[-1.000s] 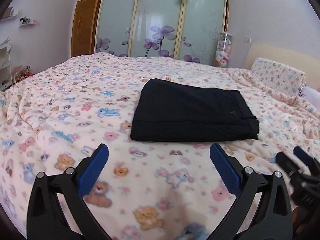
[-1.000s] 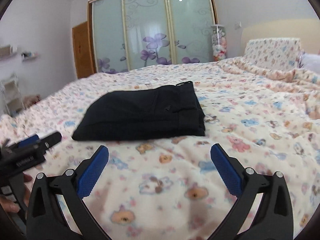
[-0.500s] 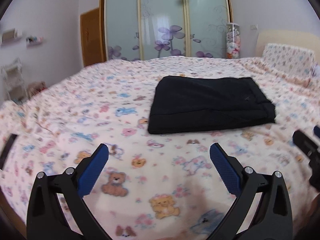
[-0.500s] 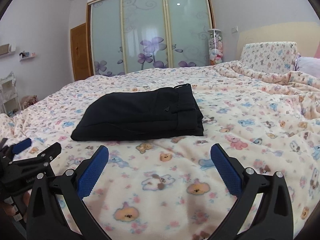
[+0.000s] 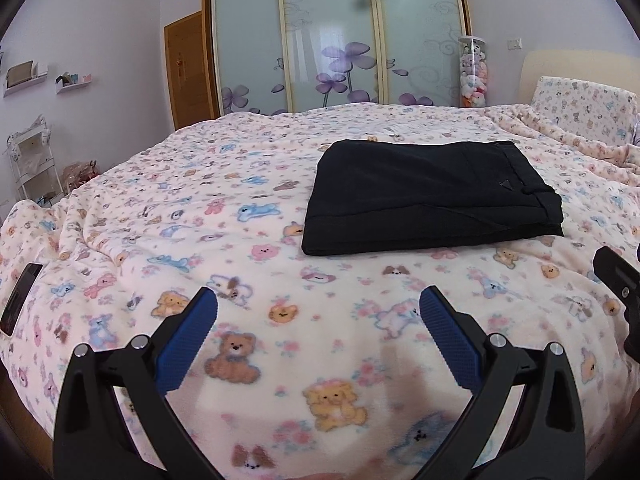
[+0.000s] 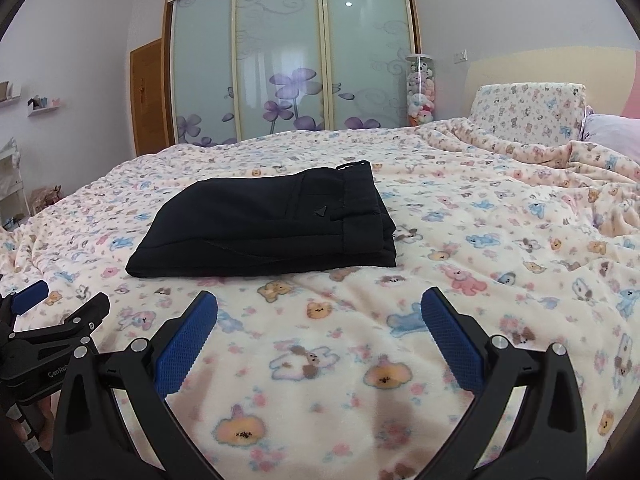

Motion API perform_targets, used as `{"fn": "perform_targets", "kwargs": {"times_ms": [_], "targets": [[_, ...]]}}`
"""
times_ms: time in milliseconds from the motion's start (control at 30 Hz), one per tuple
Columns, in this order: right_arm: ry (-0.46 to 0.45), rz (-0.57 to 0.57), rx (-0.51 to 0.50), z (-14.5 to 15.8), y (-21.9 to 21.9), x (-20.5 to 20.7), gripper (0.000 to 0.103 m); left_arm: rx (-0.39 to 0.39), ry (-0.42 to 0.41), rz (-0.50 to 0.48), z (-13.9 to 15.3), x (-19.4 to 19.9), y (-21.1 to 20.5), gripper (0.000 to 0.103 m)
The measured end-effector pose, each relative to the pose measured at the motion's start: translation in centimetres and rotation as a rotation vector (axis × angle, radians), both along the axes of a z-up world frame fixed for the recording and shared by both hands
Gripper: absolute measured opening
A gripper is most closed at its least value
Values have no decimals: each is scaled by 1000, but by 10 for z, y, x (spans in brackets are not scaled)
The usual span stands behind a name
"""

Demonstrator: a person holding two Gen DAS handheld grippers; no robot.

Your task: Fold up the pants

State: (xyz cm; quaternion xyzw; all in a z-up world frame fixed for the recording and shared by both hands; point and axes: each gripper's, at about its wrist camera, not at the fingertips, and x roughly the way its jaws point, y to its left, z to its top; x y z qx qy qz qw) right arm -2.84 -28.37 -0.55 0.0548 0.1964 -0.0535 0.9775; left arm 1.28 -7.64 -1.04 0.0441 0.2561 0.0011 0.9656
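Black pants [image 5: 432, 196] lie folded into a flat rectangle on the bed, waistband toward the right; the right wrist view shows the same pants [image 6: 272, 224] left of centre. My left gripper [image 5: 318, 332] hangs open well short of them, over bare blanket, holding nothing. My right gripper [image 6: 320, 332] is open too, empty, and apart from the pants' near edge. The left gripper [image 6: 48, 320] also shows at the lower left of the right wrist view, and a tip of the right gripper [image 5: 618, 280] at the right edge of the left wrist view.
A pink teddy-bear blanket [image 5: 200, 220] covers the whole bed. A dark phone [image 5: 20, 296] lies at the bed's left edge. Pillows [image 6: 528, 112] and bunched blanket sit at the right by the headboard. Sliding wardrobe doors [image 6: 288, 60] stand behind the bed.
Both grippers have drawn back and levelled out, staying open. The pants lie unmoved; the phone at the left edge has come into the left wrist view.
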Motion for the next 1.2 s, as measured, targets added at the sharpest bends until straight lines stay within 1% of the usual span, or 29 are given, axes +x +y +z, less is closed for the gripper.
{"fn": "perform_targets", "kwargs": {"times_ms": [400, 1200], "targets": [[3, 6, -21, 0, 6, 0, 102, -29, 13, 10, -1, 2, 4, 101], [5, 8, -20, 0, 6, 1, 102, -28, 13, 5, -2, 3, 3, 101]]}}
